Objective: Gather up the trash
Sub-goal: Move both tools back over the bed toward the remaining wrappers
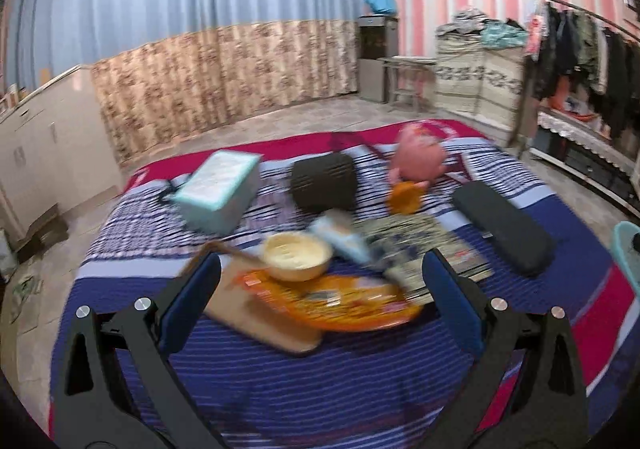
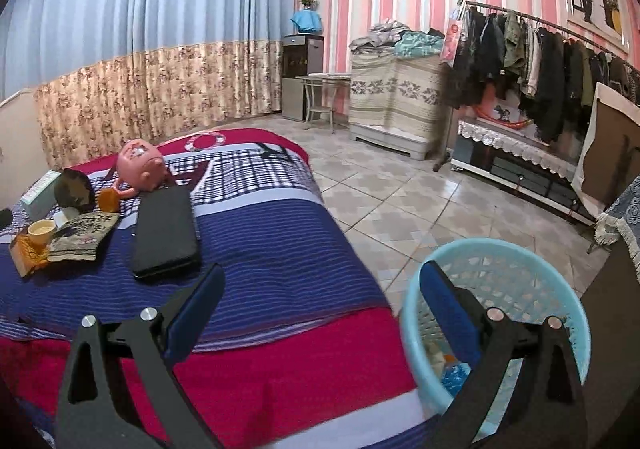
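The left hand-held gripper [image 1: 322, 295] hangs spread and empty over the bed [image 1: 320, 377], above a blurred orange wrapper [image 1: 352, 305] beside a yellow cup [image 1: 297, 255]; its print looks unreadable. The right hand-held gripper [image 2: 320, 307], also spread, hangs between the bed and a blue basket [image 2: 524, 269] on the floor holding scraps.

Pink plush toy [image 2: 141, 166], black case [image 2: 166, 233], teal box [image 1: 218, 191], possibly a speaker [image 1: 323, 182], clothes rack [image 2: 540, 61]

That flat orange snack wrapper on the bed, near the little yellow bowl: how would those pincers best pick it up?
The orange wrapper lies flat and thin, part of it resting on a wooden board, the yellow bowl at its far edge. Probably best to pinch its free near edge, coming down from above on the near side with the open left gripper.
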The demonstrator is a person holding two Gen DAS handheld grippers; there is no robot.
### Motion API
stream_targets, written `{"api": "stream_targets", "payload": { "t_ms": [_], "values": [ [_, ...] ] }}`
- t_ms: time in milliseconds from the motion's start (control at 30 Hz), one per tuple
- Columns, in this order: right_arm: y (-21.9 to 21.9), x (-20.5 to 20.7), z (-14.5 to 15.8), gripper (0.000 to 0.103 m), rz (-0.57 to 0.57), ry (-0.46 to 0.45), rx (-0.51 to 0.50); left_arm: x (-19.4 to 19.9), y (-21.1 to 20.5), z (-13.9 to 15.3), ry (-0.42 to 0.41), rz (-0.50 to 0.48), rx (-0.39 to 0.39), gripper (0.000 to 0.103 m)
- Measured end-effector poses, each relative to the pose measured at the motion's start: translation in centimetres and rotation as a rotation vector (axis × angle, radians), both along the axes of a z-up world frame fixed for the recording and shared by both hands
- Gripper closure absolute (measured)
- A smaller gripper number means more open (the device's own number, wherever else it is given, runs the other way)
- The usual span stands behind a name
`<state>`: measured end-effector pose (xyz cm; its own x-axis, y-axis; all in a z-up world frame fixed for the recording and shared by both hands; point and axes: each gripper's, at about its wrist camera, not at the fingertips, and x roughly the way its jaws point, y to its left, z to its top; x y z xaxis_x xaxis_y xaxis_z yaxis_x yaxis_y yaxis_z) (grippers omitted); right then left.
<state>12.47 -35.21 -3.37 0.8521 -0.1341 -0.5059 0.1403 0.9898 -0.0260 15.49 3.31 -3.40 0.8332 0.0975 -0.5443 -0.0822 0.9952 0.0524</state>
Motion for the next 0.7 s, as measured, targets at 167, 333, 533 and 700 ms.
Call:
{"api": "stream_targets", "payload": {
  "t_ms": [167, 333, 533, 700],
  "values": [
    [1.4, 0.7, -0.5, 0.007, 0.034, 0.023, 0.027, -0.4, 4.6, -1.6, 0.043, 0.067, -0.013, 0.006],
    [4.0, 1.7, -1.0, 0.007, 0.096, 0.050, 0.035, 0.0, 7.3, -2.7, 0.074, 0.094, -0.032, 0.006],
    [7.1, 2.6, -1.2, 0.007, 0.177, 0.073, 0.027, 1.2, 7.1, -3.1, 0.090, 0.057, -0.033, 0.006],
    [9.2, 2.9, -1.5, 0.007, 0.232, 0.090, 0.013, 3.2, 5.5, -3.7, 0.125, -0.018, -0.043, 0.015]
  ]
}}
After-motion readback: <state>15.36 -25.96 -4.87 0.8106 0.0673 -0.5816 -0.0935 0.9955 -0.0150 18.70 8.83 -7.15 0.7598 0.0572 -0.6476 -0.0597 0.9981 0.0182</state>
